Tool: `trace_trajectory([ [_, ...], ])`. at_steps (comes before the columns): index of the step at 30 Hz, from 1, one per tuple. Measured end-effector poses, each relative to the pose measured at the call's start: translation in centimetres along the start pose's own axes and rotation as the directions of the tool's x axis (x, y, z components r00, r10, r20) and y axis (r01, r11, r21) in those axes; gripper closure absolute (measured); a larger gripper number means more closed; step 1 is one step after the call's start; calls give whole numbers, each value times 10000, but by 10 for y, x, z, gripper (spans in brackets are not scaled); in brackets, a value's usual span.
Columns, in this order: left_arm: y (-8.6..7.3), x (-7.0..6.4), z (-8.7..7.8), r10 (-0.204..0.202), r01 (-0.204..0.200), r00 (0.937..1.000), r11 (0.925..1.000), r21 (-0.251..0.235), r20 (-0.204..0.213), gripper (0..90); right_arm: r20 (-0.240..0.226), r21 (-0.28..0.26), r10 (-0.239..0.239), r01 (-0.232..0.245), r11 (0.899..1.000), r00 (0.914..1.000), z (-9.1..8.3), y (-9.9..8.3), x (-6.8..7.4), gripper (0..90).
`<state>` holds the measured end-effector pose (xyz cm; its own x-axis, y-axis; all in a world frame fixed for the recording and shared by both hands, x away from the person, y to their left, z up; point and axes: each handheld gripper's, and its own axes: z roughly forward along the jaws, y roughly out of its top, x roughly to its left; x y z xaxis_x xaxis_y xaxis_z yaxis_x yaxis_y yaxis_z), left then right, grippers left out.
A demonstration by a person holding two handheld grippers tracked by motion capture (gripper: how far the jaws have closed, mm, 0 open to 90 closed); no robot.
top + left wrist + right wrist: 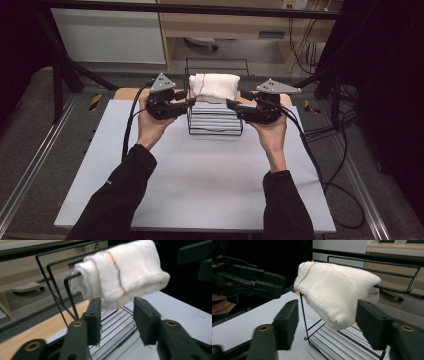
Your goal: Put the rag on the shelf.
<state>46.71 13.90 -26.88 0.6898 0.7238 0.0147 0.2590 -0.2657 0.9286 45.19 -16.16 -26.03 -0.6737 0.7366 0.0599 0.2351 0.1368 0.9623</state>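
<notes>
Folded white towel (215,85) hangs over the top bar of a black wire rack (216,120) at the far middle of the pale surface (200,190), w/ a wooden strip behind it. Left gripper (189,98) sits just beside the towel's left end, right gripper (231,104) just beside its right end; both are spread wide, nothing held, and neither looks to be touching cloth yet. From the left gripper view the fingers (93,315) straddle the towel's (122,275) lower edge, rack wires (56,287) running off to one side. In the right gripper view the hanging corner of the towel (337,297) droops between the fingers (372,322), w/ the rack (312,322) upright right below and the left gripper (249,285) facing it across the gap. Looks like the step is to take the towel by both ends and lift it off. To do it well, I'd say: push each side in a bit deeper so the pads cover all folded layers, not just the outer flap, else it unfolds on the lift. Keep clear of the bar & uprights so no wire gets pinched. Close both at the same time, approx. same height, then go straight up before pulling toward the person, so the light rack doesn't tip or drag.
</notes>
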Motion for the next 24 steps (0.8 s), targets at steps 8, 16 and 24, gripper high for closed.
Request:
trace_trajectory([
  [8, -29, 7, -16, 2, 1, 10000, 9996, 267, -88, 334, -246, 482, 340, -328, 9983, 9991, -10, -16, -4, 116],
  [16, -60, 15, -35, -198, 219, 9993, 9978, 627, -331, 139, -502, 716, 260, -223, 9972, 9984, -20, -31, -2, 28],
  [24, -90, 18, -53, -286, 339, 9981, 9945, 988, -543, 76, -607, 1018, 229, -166, 9947, 9979, -25, -52, 0, 6],
])
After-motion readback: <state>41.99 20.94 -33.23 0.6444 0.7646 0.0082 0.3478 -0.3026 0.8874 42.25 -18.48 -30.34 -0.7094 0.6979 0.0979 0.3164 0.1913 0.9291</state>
